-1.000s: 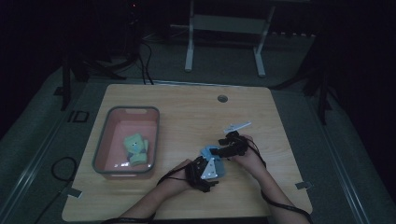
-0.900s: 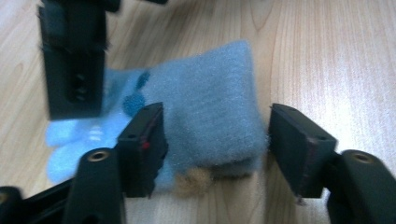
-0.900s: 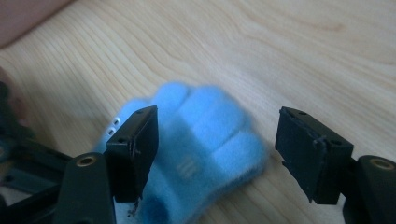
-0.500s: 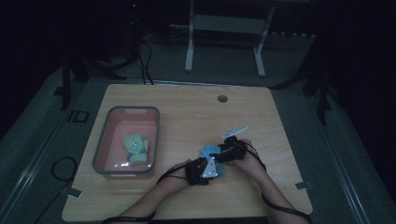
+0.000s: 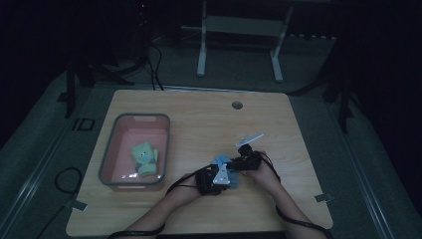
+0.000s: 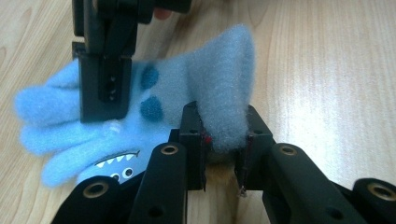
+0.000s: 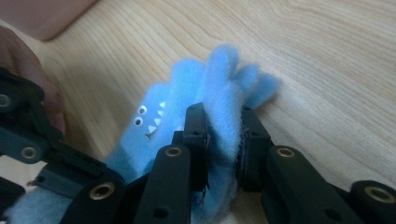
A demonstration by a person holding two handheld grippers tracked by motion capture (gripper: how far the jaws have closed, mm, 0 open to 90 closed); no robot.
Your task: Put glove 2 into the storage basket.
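A fuzzy light-blue glove [image 6: 154, 107] with dark spots and a toothy monster face lies on the wooden table [image 5: 199, 129], toward the front right. My left gripper [image 6: 223, 140] is shut on a raised fold of its cuff end, the fleece squeezed between the pads. My right gripper [image 7: 223, 140] is shut on another fold near the glove's fingers [image 7: 252, 79]. Both sets of jaws have just been closing onto the fleece. From the high view, the left gripper [image 5: 215, 175] and right gripper [image 5: 238, 162] sit close together over the glove [image 5: 219, 160].
A pink tray [image 5: 110, 149] stands at the table's left with a green soft item [image 5: 144, 157] inside. A round cable hole [image 5: 237, 105] sits near the back edge. A white frame [image 5: 239, 30] stands on the dark floor beyond the table.
Both hands have drawn slightly closer together over the glove. The right gripper has dipped a little toward the table.
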